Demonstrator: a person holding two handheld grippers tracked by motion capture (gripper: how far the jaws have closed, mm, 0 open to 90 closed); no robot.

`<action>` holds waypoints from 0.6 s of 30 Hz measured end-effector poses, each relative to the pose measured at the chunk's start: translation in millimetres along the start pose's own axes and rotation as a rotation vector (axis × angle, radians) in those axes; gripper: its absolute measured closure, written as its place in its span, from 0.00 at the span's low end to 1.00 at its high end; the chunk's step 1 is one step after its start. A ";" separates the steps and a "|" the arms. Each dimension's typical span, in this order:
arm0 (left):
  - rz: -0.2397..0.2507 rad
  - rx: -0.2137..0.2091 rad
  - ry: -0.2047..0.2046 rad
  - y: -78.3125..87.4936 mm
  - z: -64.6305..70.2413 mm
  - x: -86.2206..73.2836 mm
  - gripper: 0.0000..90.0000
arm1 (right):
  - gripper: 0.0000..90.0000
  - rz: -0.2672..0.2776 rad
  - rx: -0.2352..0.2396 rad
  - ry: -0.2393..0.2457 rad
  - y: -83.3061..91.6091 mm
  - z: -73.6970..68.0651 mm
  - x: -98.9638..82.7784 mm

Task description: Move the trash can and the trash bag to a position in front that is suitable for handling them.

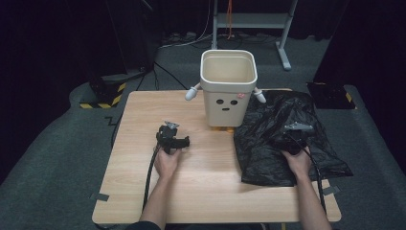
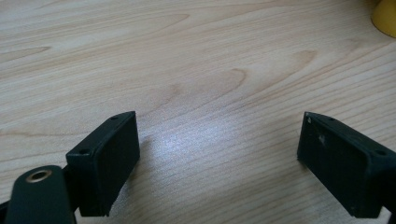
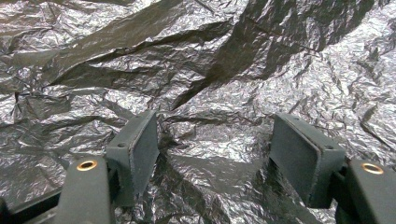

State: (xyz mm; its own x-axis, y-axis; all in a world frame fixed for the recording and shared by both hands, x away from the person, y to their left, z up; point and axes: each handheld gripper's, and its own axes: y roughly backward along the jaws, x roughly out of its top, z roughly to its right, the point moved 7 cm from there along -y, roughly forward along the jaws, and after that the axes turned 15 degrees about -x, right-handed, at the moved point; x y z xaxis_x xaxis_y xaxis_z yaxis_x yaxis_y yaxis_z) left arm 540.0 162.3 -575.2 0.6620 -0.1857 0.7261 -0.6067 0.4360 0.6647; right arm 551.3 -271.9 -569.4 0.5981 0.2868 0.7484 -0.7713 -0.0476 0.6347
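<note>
A crumpled black plastic bag lies spread on the wooden bench, directly under the right gripper, whose jaws stand apart over its wrinkled film without pinching it. Well off to that gripper's left, the left gripper hovers open over bare wood, with a cream bin beyond both.

The room around me sits in deep darkness, while the table is lit evenly from above. Between my left gripper and its jaws, a pale glare patch shines on the wood, with soft shadow under each jaw. Ahead of my right gripper, the black bag glints silver across its creases (almost like foil). Both gripper views are sharp up close; the high view is grainy and soft.
</note>
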 end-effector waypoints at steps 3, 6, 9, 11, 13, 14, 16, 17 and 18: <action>0.000 0.000 0.000 0.0 0.0 0.0 0.14 | 0.35 -0.001 -0.002 0.000 0.2 -0.1 -0.1; 0.000 0.000 0.000 0.0 -0.1 0.0 0.14 | 0.35 0.000 -0.003 0.001 0.4 -0.3 -0.2; 0.000 0.000 0.000 0.0 -0.1 0.1 0.14 | 0.35 -0.003 0.000 -0.002 0.2 0.0 -0.2; 0.000 0.000 0.000 0.0 -0.1 0.1 0.14 | 0.35 -0.002 0.000 -0.002 0.2 0.0 -0.2; 0.000 0.000 0.000 0.0 0.0 0.1 0.14 | 0.35 -0.002 0.000 -0.003 0.2 0.0 -0.1; 0.000 0.000 0.001 0.0 0.0 0.1 0.14 | 0.35 -0.002 0.001 -0.003 0.1 0.0 -0.1; 0.000 0.000 0.001 0.0 0.0 0.1 0.14 | 0.36 -0.002 0.001 -0.003 0.1 0.0 -0.1; 0.000 0.000 0.000 0.0 0.0 0.0 0.14 | 0.36 -0.001 0.001 -0.003 0.1 -0.1 -0.1; -0.001 -0.001 0.000 0.0 -0.1 0.0 0.14 | 0.36 -0.002 0.001 -0.003 0.1 -0.1 -0.1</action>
State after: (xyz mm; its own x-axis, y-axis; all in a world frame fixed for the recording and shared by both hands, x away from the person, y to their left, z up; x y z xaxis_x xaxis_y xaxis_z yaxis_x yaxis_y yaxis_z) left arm 540.0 162.4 -575.2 0.6622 -0.1864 0.7258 -0.6060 0.4365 0.6650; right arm 551.2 -271.9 -569.4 0.5999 0.2843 0.7478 -0.7702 -0.0479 0.6361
